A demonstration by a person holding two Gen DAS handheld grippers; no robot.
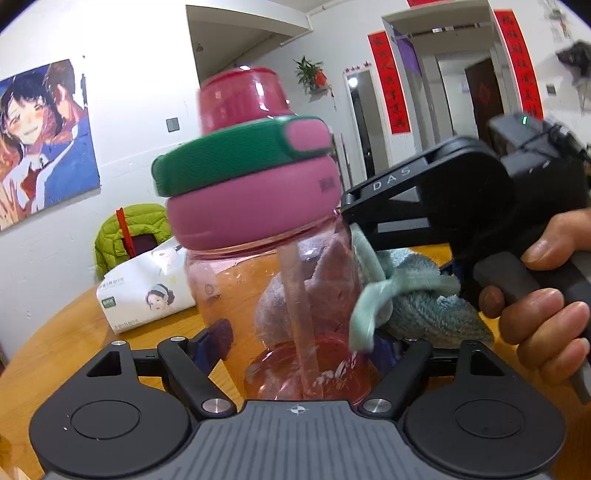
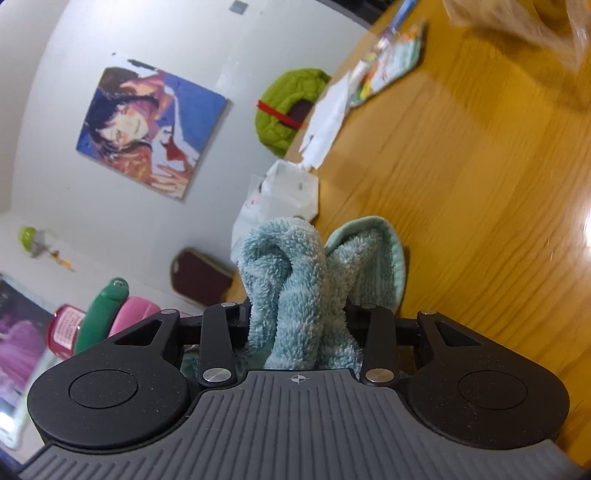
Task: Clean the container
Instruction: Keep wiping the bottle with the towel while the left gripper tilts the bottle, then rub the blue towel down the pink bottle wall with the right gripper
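A clear pink bottle (image 1: 236,295) with a pink lid, green strap and red cap stands upright between my left gripper's fingers (image 1: 218,338); my left gripper (image 1: 301,347) is shut on its lower body. A straw runs down inside it. My right gripper (image 1: 360,225), held by a hand (image 1: 543,314), comes in from the right at the bottle's shoulder. It is shut on a light blue fluffy cloth (image 1: 413,299), which hangs against the bottle's right side. In the right wrist view the cloth (image 2: 299,288) bulges out between the jaws of my right gripper (image 2: 295,325), and the bottle's lid (image 2: 107,317) shows at the lower left.
A wooden table (image 1: 74,347) lies below. A white tissue pack (image 1: 144,291) sits behind the bottle on the left, with a green jacket on a chair (image 1: 125,232) beyond. In the right wrist view, papers and a plastic bag (image 2: 546,26) lie on the table (image 2: 480,184).
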